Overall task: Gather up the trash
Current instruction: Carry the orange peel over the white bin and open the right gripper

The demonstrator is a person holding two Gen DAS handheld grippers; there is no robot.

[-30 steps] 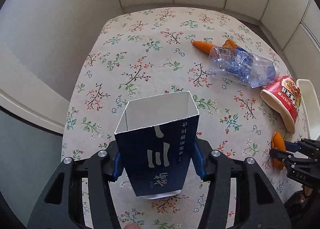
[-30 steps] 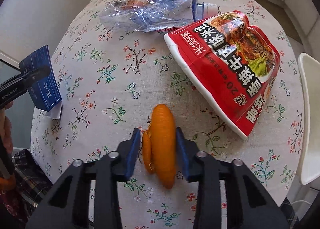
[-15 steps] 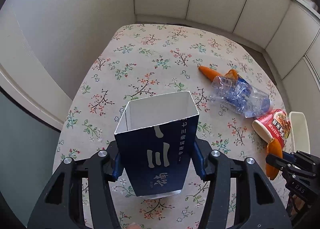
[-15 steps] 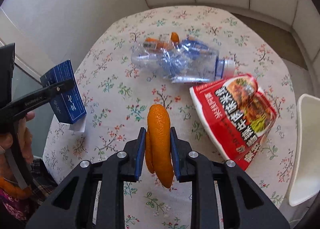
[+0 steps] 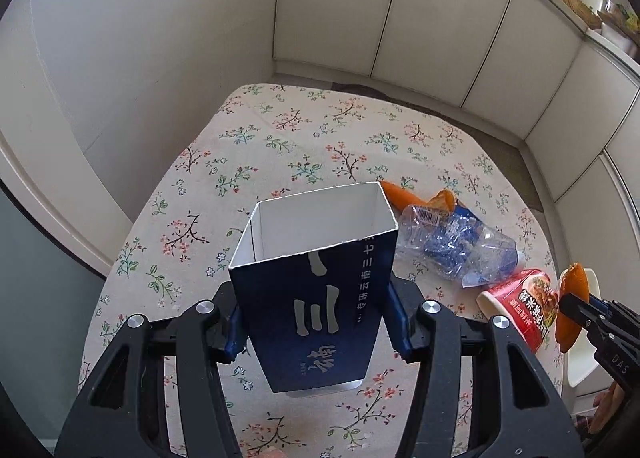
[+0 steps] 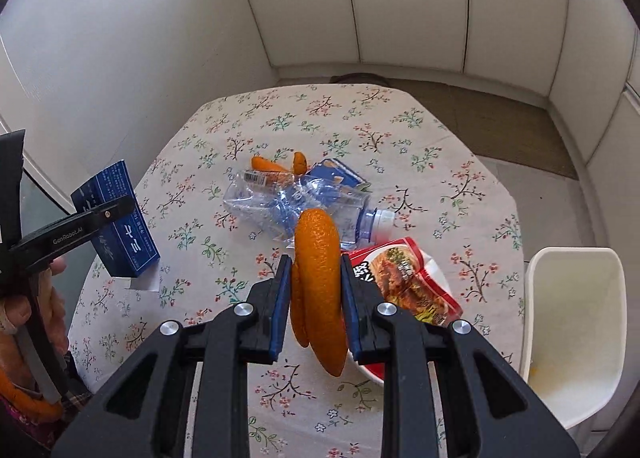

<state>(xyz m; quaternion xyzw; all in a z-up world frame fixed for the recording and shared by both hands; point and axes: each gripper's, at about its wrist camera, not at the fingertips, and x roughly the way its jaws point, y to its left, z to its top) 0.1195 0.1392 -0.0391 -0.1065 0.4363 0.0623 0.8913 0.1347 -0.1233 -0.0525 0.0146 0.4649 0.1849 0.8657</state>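
Observation:
My left gripper (image 5: 314, 322) is shut on an open-topped dark blue carton (image 5: 316, 290) and holds it upright above the floral table; the carton (image 6: 118, 218) also shows at the left of the right wrist view. My right gripper (image 6: 314, 300) is shut on a curled orange peel (image 6: 320, 282), lifted above the table; the peel (image 5: 572, 306) also shows at the right edge of the left wrist view. A crushed clear plastic bottle (image 6: 296, 202), a red noodle cup (image 6: 404, 282) on its side and more orange peel (image 6: 272, 166) lie on the table.
The round table (image 6: 460, 162) has a floral cloth and stands in a corner of white walls. A white chair (image 6: 576, 318) stands at the table's right side. The bottle (image 5: 456, 246) and the cup (image 5: 524, 302) lie right of the carton.
Both grippers have risen well above the table with their loads. The orange peel has left the cloth. The table looks smaller and farther in both views.

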